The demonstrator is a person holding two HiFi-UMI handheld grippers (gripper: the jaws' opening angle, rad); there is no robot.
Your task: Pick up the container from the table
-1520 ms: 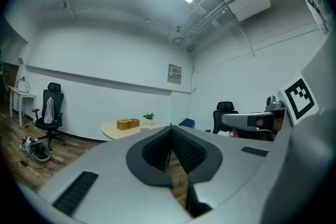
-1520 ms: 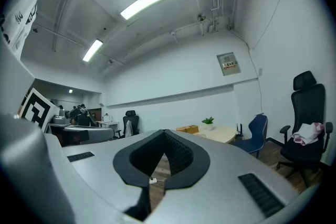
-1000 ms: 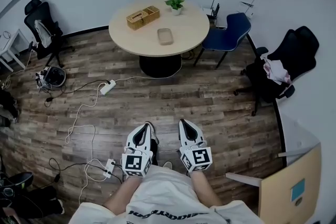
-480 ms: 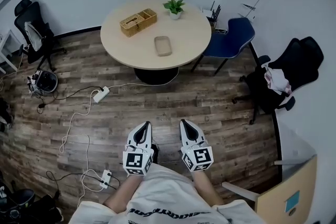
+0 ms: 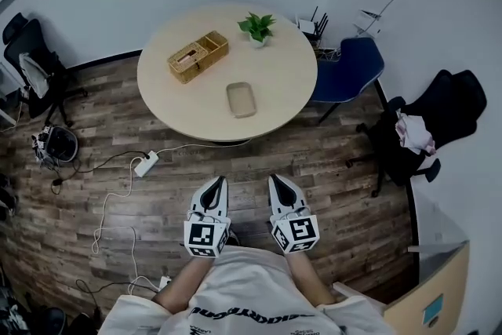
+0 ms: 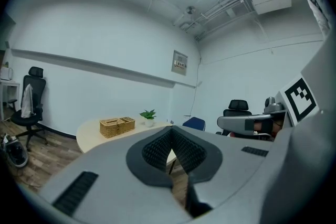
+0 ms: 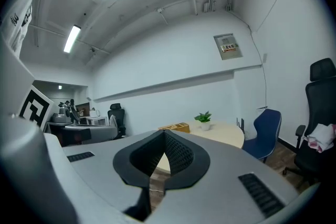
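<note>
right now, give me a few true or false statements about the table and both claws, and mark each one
1. The shallow container lies on the round table. True.
2. The left claw is shut on the container. False: it is shut on nothing and is over the floor, short of the table.
3. A potted plant stands on the table. True.
4. The wicker basket sits on the floor. False: it is on the table.
5. The right claw is open. False: its jaws are together, with nothing between them.
</note>
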